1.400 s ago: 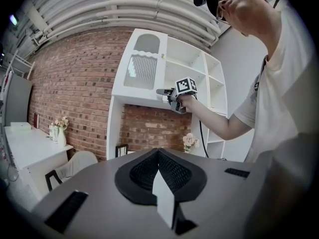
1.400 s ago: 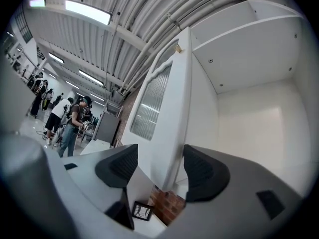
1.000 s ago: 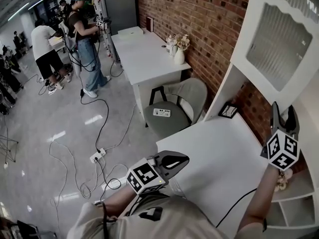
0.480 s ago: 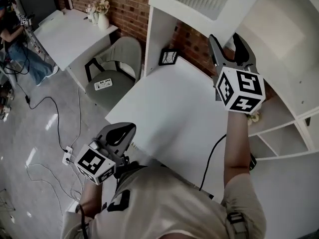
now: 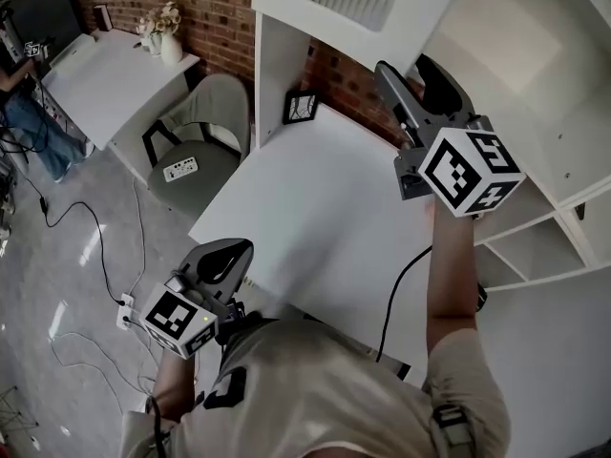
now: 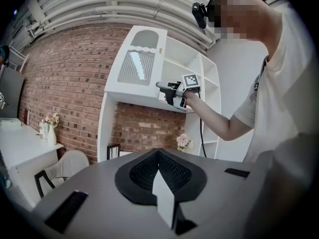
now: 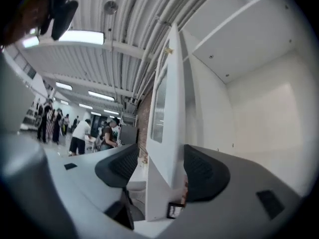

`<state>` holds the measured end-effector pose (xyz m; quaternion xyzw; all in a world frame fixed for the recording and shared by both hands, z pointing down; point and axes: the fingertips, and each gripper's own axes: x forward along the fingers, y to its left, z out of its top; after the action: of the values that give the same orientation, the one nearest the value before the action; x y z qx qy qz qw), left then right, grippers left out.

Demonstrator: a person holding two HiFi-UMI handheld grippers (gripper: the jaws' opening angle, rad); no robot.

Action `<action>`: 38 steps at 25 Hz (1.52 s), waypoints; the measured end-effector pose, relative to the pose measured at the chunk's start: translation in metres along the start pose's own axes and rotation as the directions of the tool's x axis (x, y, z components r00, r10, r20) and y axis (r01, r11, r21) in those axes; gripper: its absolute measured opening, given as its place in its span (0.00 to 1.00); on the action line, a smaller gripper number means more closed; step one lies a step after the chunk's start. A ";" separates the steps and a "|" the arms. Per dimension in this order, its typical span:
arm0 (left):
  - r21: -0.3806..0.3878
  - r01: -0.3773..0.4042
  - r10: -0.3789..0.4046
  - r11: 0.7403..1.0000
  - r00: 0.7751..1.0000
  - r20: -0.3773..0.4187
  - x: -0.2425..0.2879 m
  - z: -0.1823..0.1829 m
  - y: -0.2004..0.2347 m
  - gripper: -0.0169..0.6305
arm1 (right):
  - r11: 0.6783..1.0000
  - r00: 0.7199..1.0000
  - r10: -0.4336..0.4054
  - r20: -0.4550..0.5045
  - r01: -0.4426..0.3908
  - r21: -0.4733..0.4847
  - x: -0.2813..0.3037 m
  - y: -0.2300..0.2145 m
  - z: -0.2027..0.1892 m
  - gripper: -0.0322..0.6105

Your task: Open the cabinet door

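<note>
The white cabinet door [image 5: 353, 8], with a ribbed glass panel, stands swung partly out from the white shelf cabinet [image 5: 516, 74]. My right gripper [image 5: 409, 70] is raised to the door's lower free edge. In the right gripper view the door [image 7: 167, 108] runs between the two jaws of the right gripper [image 7: 162, 169], with a narrow gap on the left side; the jaws are open round the edge. The left gripper view shows the door [image 6: 137, 66] and the right gripper [image 6: 172, 89] from afar. My left gripper [image 5: 229, 253] hangs low at the table's near edge, shut and empty [image 6: 158, 171].
A white table [image 5: 315, 218] lies under the cabinet, with a small picture frame [image 5: 300, 108] at its back. A grey chair [image 5: 205, 132], a second white table [image 5: 105, 74] with a flower vase [image 5: 164, 36], and floor cables [image 5: 124, 311] are to the left. People [image 7: 79, 133] stand far off.
The head view swung from the room onto the cabinet. My right gripper rose from beside the table up to the door's lower edge. The left gripper stayed low and shut.
</note>
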<state>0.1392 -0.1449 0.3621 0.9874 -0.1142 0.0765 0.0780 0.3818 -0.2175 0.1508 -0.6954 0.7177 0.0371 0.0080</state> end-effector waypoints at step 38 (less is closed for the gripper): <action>-0.002 0.048 -0.048 0.999 0.998 0.036 -0.013 -0.004 -0.010 0.05 | 0.973 0.971 0.205 -0.127 -0.216 -0.083 -0.016 0.047 0.006 0.25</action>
<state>0.1284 -0.1320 0.3623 0.9910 -0.0918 0.0567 0.0794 0.3354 -0.1996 0.1479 -0.6158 0.7840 0.0316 -0.0718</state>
